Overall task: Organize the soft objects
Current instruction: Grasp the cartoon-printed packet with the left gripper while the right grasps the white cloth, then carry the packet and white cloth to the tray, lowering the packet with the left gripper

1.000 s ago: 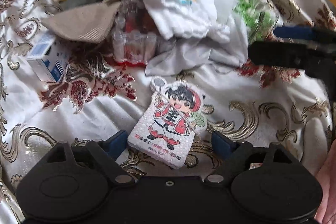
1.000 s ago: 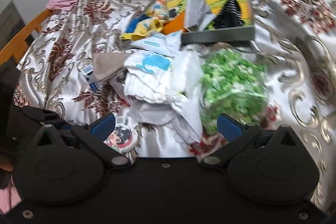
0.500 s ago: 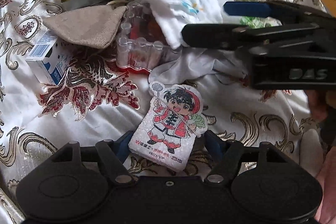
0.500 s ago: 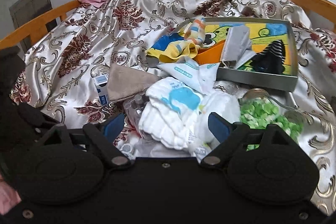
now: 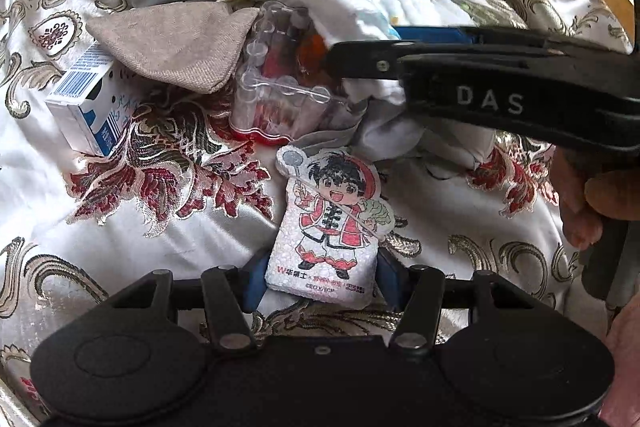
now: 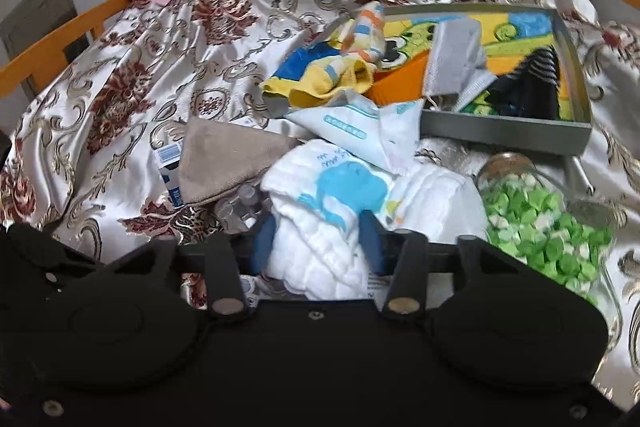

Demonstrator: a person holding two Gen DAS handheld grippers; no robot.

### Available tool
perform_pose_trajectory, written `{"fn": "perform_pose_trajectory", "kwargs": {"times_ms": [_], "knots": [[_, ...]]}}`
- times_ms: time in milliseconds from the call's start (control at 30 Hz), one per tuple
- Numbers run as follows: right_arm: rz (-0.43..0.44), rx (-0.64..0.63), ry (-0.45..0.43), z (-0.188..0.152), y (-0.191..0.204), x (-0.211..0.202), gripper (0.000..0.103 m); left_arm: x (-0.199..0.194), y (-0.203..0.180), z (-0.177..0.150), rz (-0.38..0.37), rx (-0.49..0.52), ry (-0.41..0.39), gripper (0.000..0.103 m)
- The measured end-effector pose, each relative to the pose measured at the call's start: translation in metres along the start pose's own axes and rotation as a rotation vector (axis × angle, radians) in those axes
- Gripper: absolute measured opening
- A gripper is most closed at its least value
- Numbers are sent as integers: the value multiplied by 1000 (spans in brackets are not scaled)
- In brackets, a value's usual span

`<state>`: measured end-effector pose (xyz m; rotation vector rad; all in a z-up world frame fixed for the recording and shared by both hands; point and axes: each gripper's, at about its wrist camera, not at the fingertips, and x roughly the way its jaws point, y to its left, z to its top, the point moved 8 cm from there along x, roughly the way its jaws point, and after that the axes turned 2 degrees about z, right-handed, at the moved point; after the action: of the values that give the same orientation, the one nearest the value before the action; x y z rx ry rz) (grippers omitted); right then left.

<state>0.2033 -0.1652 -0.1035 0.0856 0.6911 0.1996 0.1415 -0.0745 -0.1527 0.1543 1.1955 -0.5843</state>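
Between my left gripper's [image 5: 318, 277] blue pads sits the cartoon foam sponge [image 5: 328, 227], its lower end pinched from both sides while the rest lies flat on the bedspread [image 5: 160, 227] pointing away from me. I judge it very light and squashy with a grainy face, so it should not slip, and holding it across the narrow lower end looks right, as long as I do not crush it. Out to my right, the right gripper [image 6: 318, 241] is pressed onto the white quilted cloth [image 6: 328, 211] with the blue print, the fabric bunched up between its pads at the near edge of the clutter pile. That cloth looks soft, limp and light; I expect it to drape and drag its neighbours when lifted, so a bite into a thick fold, as now, seems better than an edge. Beyond it lie the tan cloth [image 6: 224, 163], the clear plastic case [image 5: 280, 83], the small blue box [image 5: 88, 107], the jar of green pieces [image 6: 548, 223] and the grey tray [image 6: 508, 131] holding other fabrics. Compared with a second ago, both grippers were spread wide then: the left had the sponge lying loose between its pads, and the right hung back from the pile; now each is clamped on its item, and the right arm crosses my left view.
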Motion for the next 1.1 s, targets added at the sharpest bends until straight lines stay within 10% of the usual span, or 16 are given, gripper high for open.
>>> {"fn": "perform_pose_trajectory", "kwargs": {"times_ms": [167,600,1100], "knots": [[8,146,-12,-3,-19,-2,13,-1,2,2,-28,-29,-13,57],[74,286,-69,-4,-35,-60,9,-24,0,-7,-127,-92,-33,57],[37,302,-296,16,-62,-163,9,-90,-19,1,-192,-90,-348,57]]}}
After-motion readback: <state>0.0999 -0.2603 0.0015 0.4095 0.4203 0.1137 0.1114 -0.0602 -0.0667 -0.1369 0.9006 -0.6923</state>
